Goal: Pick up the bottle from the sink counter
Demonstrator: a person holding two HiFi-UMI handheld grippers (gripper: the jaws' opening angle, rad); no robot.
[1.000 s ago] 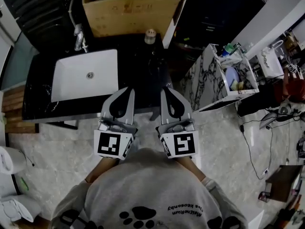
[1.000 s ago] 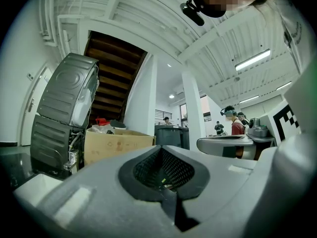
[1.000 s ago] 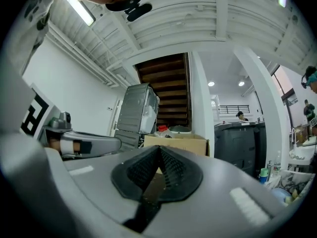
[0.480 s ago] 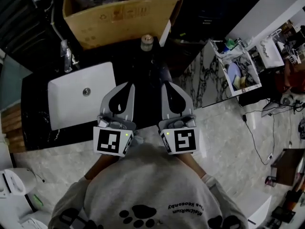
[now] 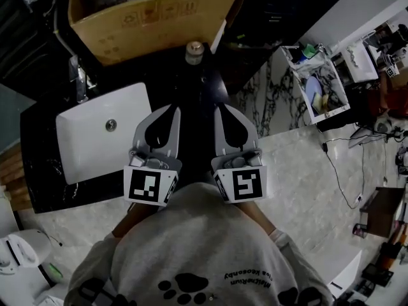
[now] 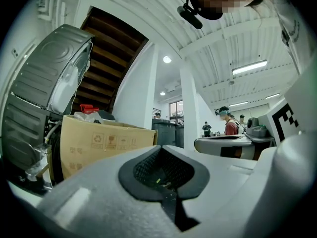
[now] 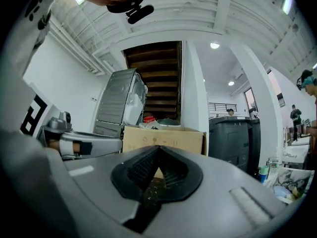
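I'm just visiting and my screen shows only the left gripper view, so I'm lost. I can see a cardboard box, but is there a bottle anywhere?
Observer: Yes. The head view shows a bottle standing on the black counter, close to a corner of the cardboard box.
Operator: Is either tool holding it?
Observer: No. The left gripper and right gripper hover side by side short of it. Both have their jaws together with nothing between them.
Operator: And where is the sink?
Observer: A white sink is set into the counter to the left of the left gripper, with a tap behind it.
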